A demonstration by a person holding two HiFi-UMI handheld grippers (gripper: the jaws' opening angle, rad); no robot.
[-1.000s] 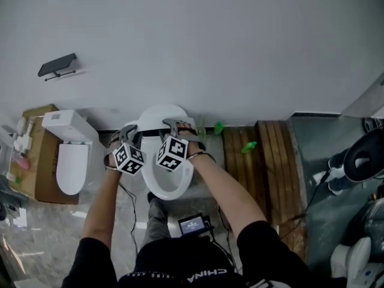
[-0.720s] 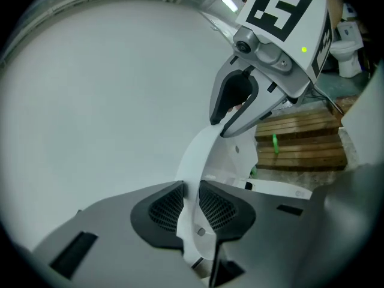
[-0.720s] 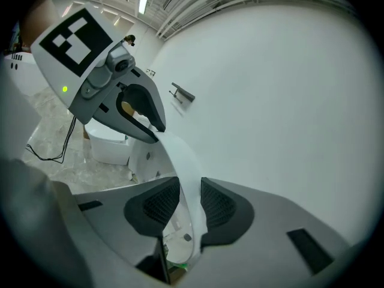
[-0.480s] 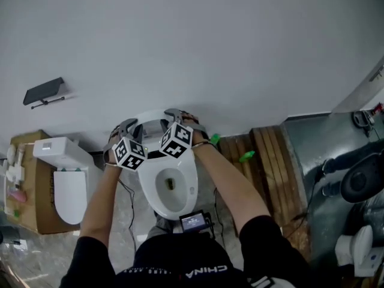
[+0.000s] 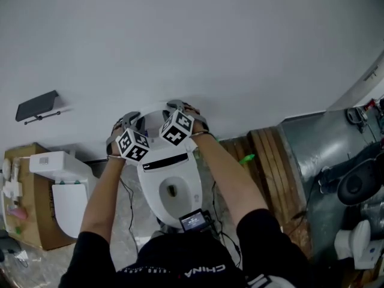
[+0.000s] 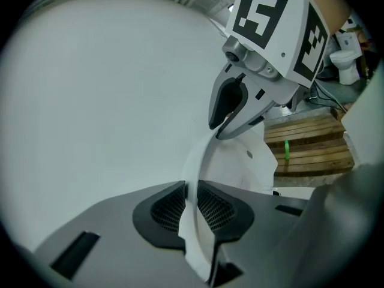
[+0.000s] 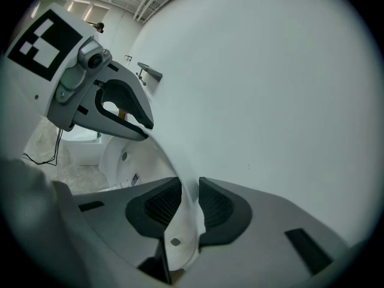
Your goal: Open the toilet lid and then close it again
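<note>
The white toilet (image 5: 171, 188) stands against the wall with its bowl uncovered. Its lid (image 5: 154, 120) is swung up near the wall. My left gripper (image 5: 127, 123) grips the lid's rim on the left and my right gripper (image 5: 179, 109) on the right, side by side. In the left gripper view the thin white lid rim (image 6: 191, 191) runs between the pads of my left gripper (image 6: 192, 204), with the right gripper (image 6: 237, 104) further along it. In the right gripper view the rim (image 7: 187, 188) sits between the right gripper's (image 7: 187, 204) pads. Both jaws have just been closing on the rim.
A second white toilet (image 5: 60, 188) sits on a cardboard box (image 5: 24, 221) at the left. A black holder (image 5: 37, 106) hangs on the wall. A wooden pallet (image 5: 273, 155) with a green item (image 5: 246, 158) lies right of the toilet, beside a grey metal sheet (image 5: 324, 140).
Both grippers have moved up and toward the wall with the lid. The lid has swung up from low over the seat, and the bowl has come into view.
</note>
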